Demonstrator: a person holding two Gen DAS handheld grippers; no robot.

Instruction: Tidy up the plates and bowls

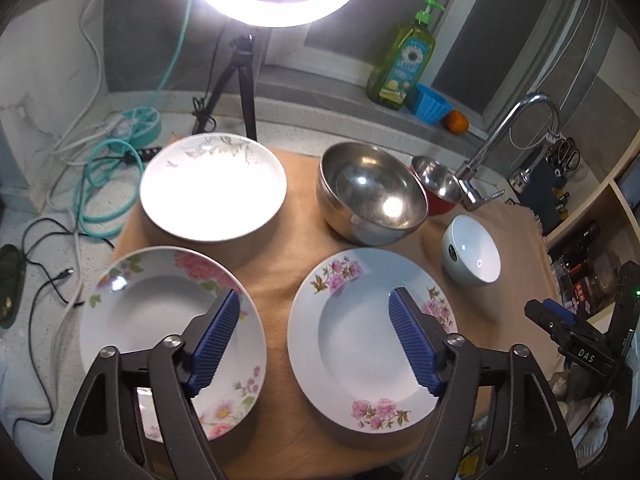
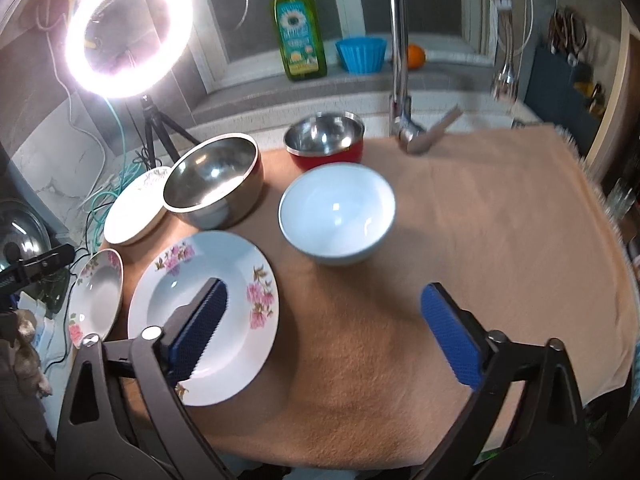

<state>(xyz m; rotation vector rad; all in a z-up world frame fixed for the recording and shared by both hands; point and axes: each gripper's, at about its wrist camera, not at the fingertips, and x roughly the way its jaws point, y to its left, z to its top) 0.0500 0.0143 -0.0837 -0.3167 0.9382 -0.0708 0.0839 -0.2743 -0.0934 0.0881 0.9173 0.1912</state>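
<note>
Three plates lie on a tan cloth [image 1: 280,280]: a pink-flowered plate [image 1: 160,320] at near left, a second flowered plate [image 1: 360,352] at near middle, and a white plate [image 1: 212,188] behind. A large steel bowl [image 1: 372,192], a red bowl with steel inside [image 1: 436,184] and a small white bowl [image 1: 472,252] stand to the right. My left gripper [image 1: 316,340] is open and empty above the gap between the two flowered plates. My right gripper [image 2: 324,328] is open and empty over the cloth [image 2: 480,220], in front of the white bowl [image 2: 338,216] and right of the flowered plate [image 2: 208,312].
A ring light on a tripod [image 1: 244,80] stands at the back left with tangled cables [image 1: 104,160]. A faucet [image 2: 400,60] rises behind the cloth. A green soap bottle [image 2: 298,28], blue cup [image 2: 360,54] and an orange [image 2: 416,56] sit on the ledge.
</note>
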